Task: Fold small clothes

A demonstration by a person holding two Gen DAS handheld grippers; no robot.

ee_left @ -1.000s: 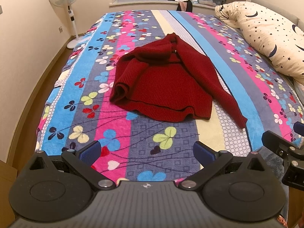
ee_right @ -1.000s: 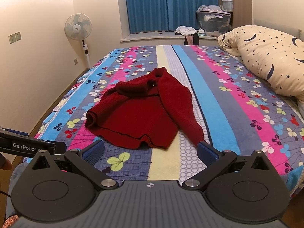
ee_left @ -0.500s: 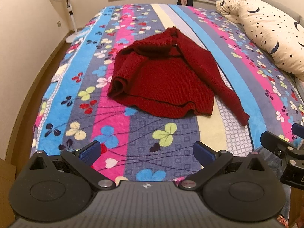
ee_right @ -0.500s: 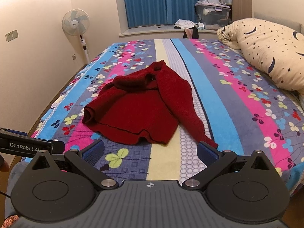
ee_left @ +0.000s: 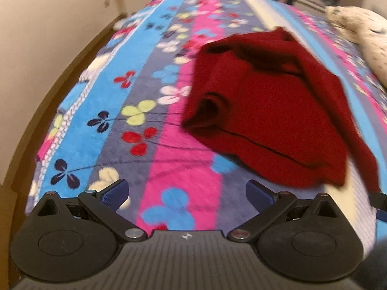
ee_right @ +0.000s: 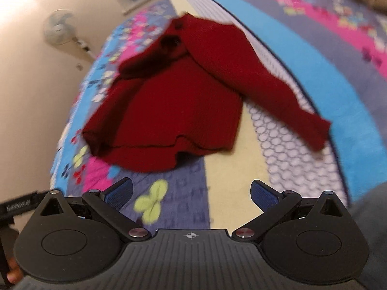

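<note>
The left gripper (ee_left: 186,192) has its jaws spread wide, the blue-padded fingers (ee_left: 113,193) apart and nothing between them. The right gripper (ee_right: 191,193) is likewise spread wide and empty, its blue pads (ee_right: 263,194) well separated. In the right wrist view, part of the left gripper shows at 9 o'clock, with a fingertip (ee_right: 13,274) of the person's hand at 8 o'clock.

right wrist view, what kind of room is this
Most likely a bedroom at home. A red sweater lies on a bed with a floral striped blanket, a standing fan is by the wall, and star-print bedding sits alongside.
</note>
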